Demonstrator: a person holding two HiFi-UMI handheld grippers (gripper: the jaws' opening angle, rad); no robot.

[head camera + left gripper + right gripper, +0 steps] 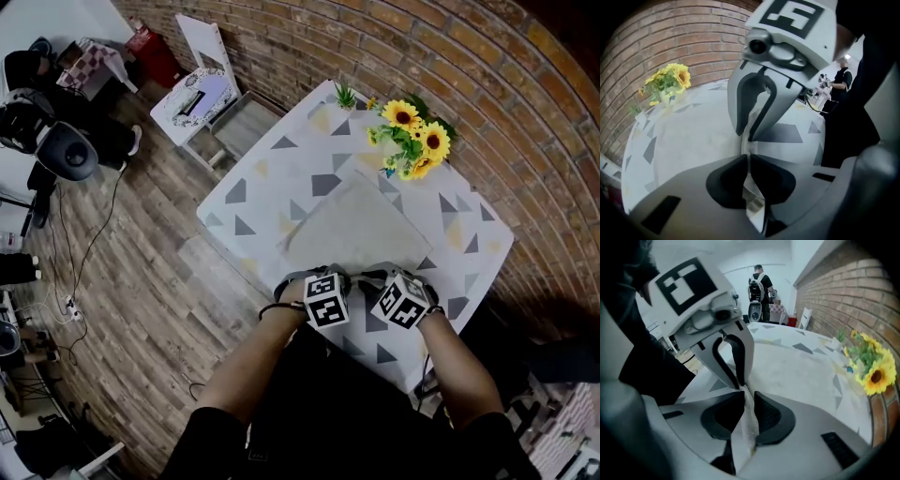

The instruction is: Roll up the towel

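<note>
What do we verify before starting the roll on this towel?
1. Grip of left claw on the towel, near edge: ok, shut on cloth.
2. Grip of right claw on the same edge: ok, shut on cloth.
3. Both claws side by side on that edge: ok.
4. Rest of towel lying flat on the table: ok.
5. The sunflowers clear of the towel's far edge: cannot tell, they stand close.

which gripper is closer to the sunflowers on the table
Right. The right gripper holds the near edge of the towel, straight across the table from the sunflowers; the left gripper is beside it, further to the left.
</note>
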